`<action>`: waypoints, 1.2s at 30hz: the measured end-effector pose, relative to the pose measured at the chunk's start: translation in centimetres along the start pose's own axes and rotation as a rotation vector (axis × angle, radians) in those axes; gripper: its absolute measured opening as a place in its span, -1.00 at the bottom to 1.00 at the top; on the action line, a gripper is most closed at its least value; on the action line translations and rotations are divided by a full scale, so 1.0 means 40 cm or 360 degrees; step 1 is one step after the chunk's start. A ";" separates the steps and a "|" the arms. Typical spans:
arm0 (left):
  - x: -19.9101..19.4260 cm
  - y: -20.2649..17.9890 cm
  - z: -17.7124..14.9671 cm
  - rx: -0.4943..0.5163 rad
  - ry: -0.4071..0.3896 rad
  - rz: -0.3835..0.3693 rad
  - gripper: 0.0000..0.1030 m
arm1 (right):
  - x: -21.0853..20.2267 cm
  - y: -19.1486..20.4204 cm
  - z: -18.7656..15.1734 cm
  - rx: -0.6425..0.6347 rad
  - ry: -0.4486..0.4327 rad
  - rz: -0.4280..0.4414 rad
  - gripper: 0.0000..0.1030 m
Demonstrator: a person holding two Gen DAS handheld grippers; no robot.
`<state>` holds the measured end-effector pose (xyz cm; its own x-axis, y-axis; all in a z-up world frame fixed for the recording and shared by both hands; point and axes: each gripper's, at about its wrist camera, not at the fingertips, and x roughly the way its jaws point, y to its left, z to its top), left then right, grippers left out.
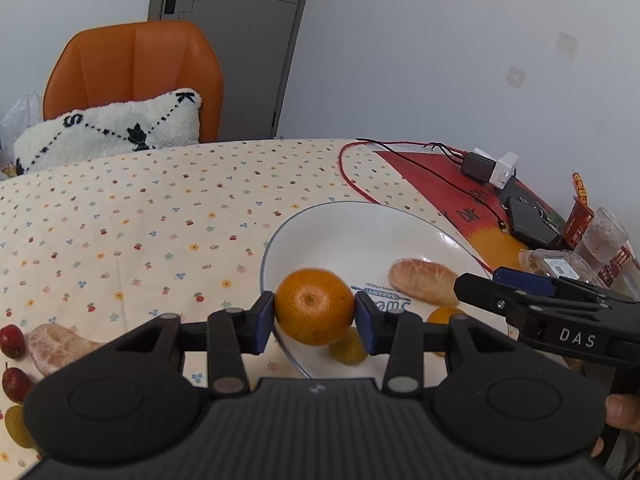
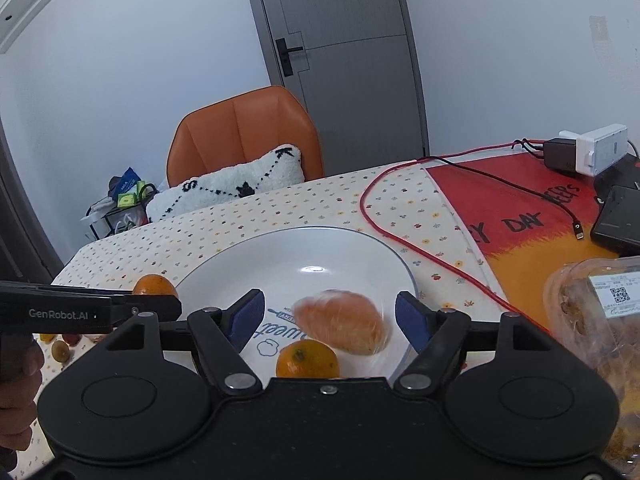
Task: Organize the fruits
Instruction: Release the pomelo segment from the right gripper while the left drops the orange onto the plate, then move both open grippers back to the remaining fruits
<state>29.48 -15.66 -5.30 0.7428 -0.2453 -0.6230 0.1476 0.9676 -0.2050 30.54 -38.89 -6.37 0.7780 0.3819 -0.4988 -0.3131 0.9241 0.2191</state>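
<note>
The task looks partly done, judged against the white plate (image 1: 276,236); a peeled citrus segment (image 2: 342,326) already lies on the plate near its middle, blurred in both views, and a small orange (image 2: 307,360) sits on the plate at its near edge, just below that segment. The left gripper (image 1: 314,312) is clamped on a whole orange (image 1: 314,306), pads pressing both sides, and it holds the fruit over the plate's near-left rim, not yet set down. The right gripper (image 2: 330,316) stands with its jaws well apart over the plate; the peeled segment shows between them but the pads do not touch it. A small yellow-green fruit (image 1: 348,346) shows under the held orange, probably on the plate, though the gripper hides its footing. Left of the plate on the tablecloth (image 1: 140,208) more remains: another peeled segment (image 1: 56,346), two small red fruits (image 1: 12,340) and a yellowish one (image 1: 16,426); so several pieces are still to be brought over.
</note>
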 end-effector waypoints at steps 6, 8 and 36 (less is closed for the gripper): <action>-0.029 0.007 0.005 -0.0017 -0.0033 0.0011 -0.12 | -0.007 0.004 -0.003 0.0004 0.0009 0.0008 0.40; -0.043 0.016 0.004 -0.0029 -0.0035 0.0023 -0.11 | -0.012 0.011 -0.003 0.0002 0.0007 0.0011 0.40; -0.285 0.186 -0.066 -0.0158 -0.0232 0.0347 0.85 | -0.077 0.163 -0.018 0.0003 -0.0056 0.0071 1.00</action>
<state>20.38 -5.80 -1.71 0.8372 -0.0135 -0.5467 -0.0854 0.9842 -0.1552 25.69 -34.03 -4.01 0.7821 0.4220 -0.4586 -0.3471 0.9061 0.2419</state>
